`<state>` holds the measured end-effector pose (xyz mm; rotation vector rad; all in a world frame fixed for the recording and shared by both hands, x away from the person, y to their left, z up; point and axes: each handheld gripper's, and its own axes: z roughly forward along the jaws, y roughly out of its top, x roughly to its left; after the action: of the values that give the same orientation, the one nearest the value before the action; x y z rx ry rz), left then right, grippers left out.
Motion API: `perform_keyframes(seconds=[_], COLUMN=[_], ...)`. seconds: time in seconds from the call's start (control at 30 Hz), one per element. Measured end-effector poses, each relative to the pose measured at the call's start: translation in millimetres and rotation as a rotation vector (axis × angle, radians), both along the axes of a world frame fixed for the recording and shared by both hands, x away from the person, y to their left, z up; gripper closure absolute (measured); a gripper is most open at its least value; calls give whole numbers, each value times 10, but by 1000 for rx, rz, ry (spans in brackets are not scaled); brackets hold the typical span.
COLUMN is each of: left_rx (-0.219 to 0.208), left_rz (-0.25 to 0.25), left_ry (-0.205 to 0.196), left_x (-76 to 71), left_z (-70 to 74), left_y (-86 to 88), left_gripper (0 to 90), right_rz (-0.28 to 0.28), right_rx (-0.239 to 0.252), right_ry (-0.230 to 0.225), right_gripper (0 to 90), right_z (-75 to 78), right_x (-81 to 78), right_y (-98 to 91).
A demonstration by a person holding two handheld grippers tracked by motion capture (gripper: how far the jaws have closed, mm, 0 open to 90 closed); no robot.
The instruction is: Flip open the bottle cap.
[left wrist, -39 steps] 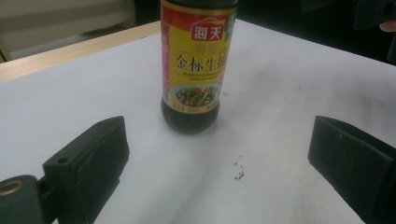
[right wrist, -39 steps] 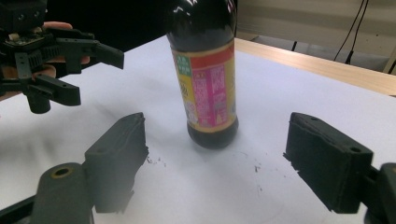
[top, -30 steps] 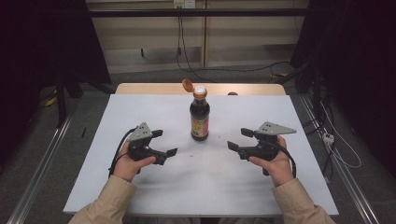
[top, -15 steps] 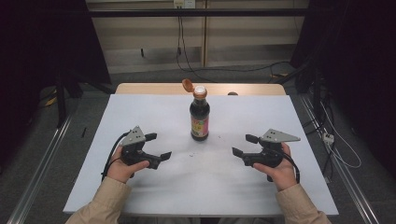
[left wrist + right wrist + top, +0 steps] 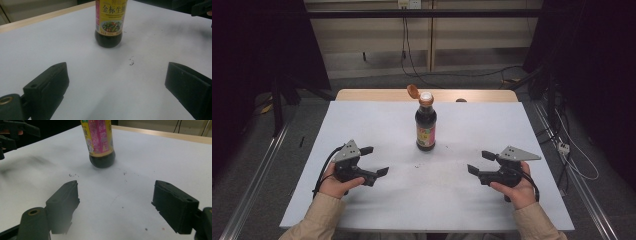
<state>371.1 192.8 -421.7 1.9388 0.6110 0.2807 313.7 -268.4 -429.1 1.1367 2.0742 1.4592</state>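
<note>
Two handheld black two-jaw grippers are resting low on the white table (image 5: 362,120), the left gripper (image 5: 375,161) at lower left of the high view, the right gripper (image 5: 481,162) at lower right, both with jaws spread wide and grasping nothing. Between and beyond them, at centre frame, an upright dark glass soy-sauce bottle (image 5: 425,125) with a yellow-and-pink label is standing well apart, its orange flip cap (image 5: 413,91) hanging open. Dark liquid is filling it nearly to the neck. Judging by this, the approach is just starting; next, one gripper needs to be steadying the body while the other is pressing the cap shut
</note>
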Motion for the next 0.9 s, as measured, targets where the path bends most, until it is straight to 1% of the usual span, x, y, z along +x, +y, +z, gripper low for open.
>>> perform_keyframes(seconds=[0.07, 0.1, 0.13, 0.17, 0.2, 0.27, 0.3, 0.33, 0.47, 0.53, 0.63, 0.7, 0.77, 0.8, 0.83, 0.87, 0.9], left_rx=[8, 4, 4, 12, 4, 15, 6, 12, -1, 7, 3, 7, -2, 5, -3, 6, 1], left_rz=[1, 6, 7, 4, 12, 12, 17, 21, 28, 28, 30, 32, 38, 37, 42, 43, 45], left_ry=[-5, 0, -3, -7, 1, -8, -4, -11, -5, -6, -5, -6, 0, -7, 0, -9, -3], left_x=[-3, -11, -15, -15, -26, -31, -39, -41, -70, -77, -94, -102, -114, -113, -119, -117, -121], left_z=[-4, -7, -9, -10, -15, -17, -21, -22, -36, -42, -45, -44, -49, -51, -56, -57, -63], left_y=[35, 47, 61, 79, 87, 120, 131, 148, 180, 197, 216, 234, 248, 263, 268, 284, 290], left_gripper=[49, 49, 49, 49, 49, 49, 50, 50, 50, 51, 50, 51, 51, 51, 51, 51, 51], right_rz=[-5, -6, -5, -5, -6, -8, -11, -14, -22, -25, -28, -30, -33, -33, -34, -35, -34], right_rx=[3, 5, -2, 2, -1, -7, -5, -10, -12, -19, -17, -14, -12, -8, -12, -8, -11], right_ry=[4, 6, 3, 4, 4, 1, 0, -2, -4, -5, -9, -9, -11, -10, -11, -10, -13], right_gripper=[205, 206, 206, 205, 205, 206, 205, 206, 206, 206, 205, 205, 206, 206, 206, 206, 205], right_z=[-15, -22, -29, -34, -42, -54, -58, -64, -89, -99, -104, -105, -106, -107, -108, -109, -112], right_x=[-21, -31, -40, -51, -59, -73, -82, -90, -128, -142, -161, -175, -188, -195, -203, -210, -214], right_y=[-22, -31, -41, -47, -56, -75, -82, -91, -120, -130, -150, -168, -184, -190, -198, -203, -213])
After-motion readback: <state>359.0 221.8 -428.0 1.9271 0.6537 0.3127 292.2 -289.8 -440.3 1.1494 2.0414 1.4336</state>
